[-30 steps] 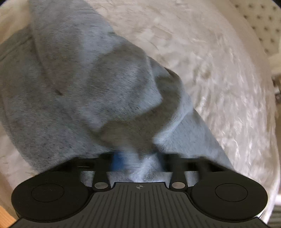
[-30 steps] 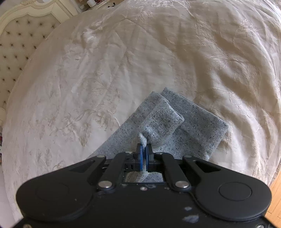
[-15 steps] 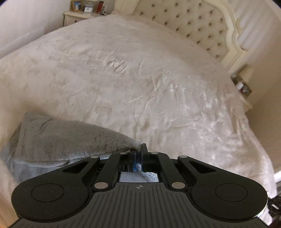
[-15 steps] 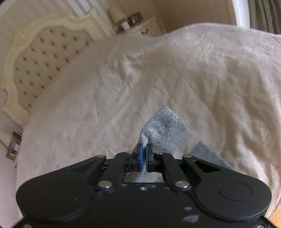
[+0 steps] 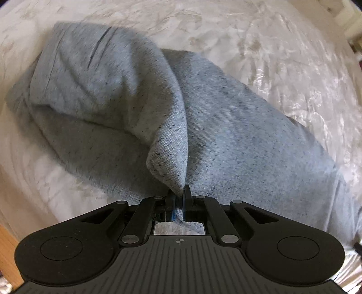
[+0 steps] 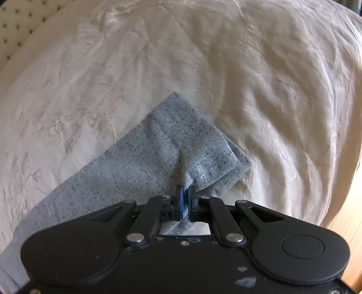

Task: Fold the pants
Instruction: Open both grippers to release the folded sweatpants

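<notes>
The grey speckled pants [image 5: 226,126] lie bunched on the cream bed cover [image 5: 282,56], one layer doubled over another. My left gripper [image 5: 180,192] points steeply down and is shut on a peaked corner of the upper fold. In the right wrist view a folded end of the pants [image 6: 158,147] lies flat with its corner pointing away. My right gripper [image 6: 186,192] has a tuck of that fabric between its blue pads [image 6: 179,199], and its jaws are opening slightly while the pads still touch the cloth.
The wrinkled, embroidered bed cover [image 6: 248,67] fills both views. A tufted headboard [image 6: 15,20] shows at the top left of the right wrist view. Wooden floor [image 6: 348,237] lies past the bed's edge at the right, and wooden floor [image 5: 6,248] also shows at the lower left.
Both grippers swung up to face across the bed, then tipped back down. The pants have come down onto the bed, folded over. The gap between the right pads looks a little wider.
</notes>
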Demonstrator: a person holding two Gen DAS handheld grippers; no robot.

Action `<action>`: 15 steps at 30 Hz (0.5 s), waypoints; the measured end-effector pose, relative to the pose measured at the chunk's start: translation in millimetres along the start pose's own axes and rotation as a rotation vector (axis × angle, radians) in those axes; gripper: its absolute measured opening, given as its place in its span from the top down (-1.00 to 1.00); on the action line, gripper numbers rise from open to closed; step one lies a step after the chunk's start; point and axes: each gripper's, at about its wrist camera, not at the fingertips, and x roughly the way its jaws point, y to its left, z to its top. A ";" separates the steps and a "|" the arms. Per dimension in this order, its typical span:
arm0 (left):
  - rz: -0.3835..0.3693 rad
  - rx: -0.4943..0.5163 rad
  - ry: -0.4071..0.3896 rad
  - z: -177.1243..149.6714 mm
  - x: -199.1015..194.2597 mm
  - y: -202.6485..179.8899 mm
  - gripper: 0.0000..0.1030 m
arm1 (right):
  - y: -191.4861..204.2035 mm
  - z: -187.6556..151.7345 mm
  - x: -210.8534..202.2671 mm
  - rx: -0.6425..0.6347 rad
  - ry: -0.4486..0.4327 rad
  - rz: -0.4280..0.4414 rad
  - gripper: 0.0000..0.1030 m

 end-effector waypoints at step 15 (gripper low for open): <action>0.034 0.131 -0.135 10.8 -56.8 30.2 -0.09 | 81.3 -7.3 -51.7 -0.161 -0.171 0.053 0.26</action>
